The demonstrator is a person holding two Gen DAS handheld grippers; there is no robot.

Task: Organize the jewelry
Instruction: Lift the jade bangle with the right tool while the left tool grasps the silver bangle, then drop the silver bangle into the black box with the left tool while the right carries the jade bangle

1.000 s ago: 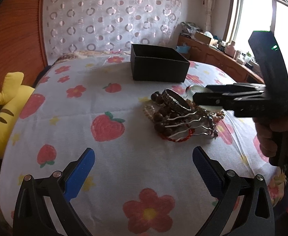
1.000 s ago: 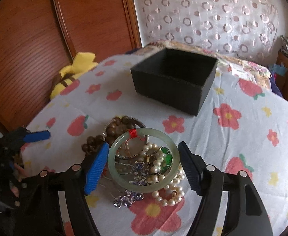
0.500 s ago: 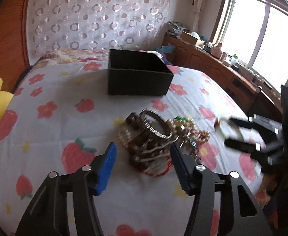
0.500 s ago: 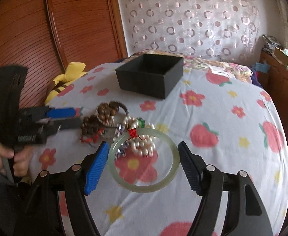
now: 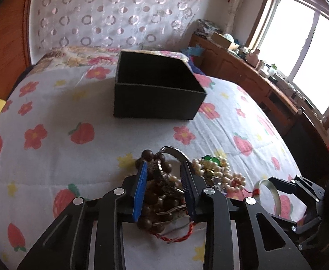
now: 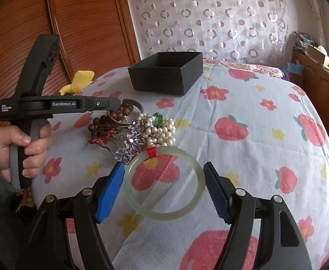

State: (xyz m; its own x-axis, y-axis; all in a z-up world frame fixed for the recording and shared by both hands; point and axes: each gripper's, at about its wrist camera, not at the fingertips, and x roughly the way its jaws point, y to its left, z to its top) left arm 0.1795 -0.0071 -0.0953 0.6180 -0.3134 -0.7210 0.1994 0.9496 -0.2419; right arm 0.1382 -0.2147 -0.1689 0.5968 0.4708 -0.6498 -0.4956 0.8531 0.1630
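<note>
A heap of jewelry (image 6: 139, 128) lies on the flowered bedspread: brown bead bracelets (image 5: 155, 198), a metal bangle (image 5: 175, 154), pearls (image 5: 220, 173), a purple crystal piece (image 6: 131, 142). My left gripper (image 5: 164, 190) is closed around the brown beads and metal bangle in the heap. My right gripper (image 6: 164, 189) is shut on a pale green jade bangle (image 6: 164, 182) with a red thread wrap, holding it by its sides just in front of the heap. An open black box (image 5: 156, 90) stands behind the heap; it also shows in the right wrist view (image 6: 166, 73).
A yellow plush toy (image 6: 79, 82) lies at the bed's left edge by the wooden headboard (image 6: 74, 22). A wooden cabinet (image 5: 265, 83) with clutter runs along the right under the window. The bedspread (image 6: 265, 135) stretches to the right of the heap.
My left gripper moved forward into the heap and closed on the brown beads and metal bangle. My right gripper drew the jade bangle back off the heap, toward the front.
</note>
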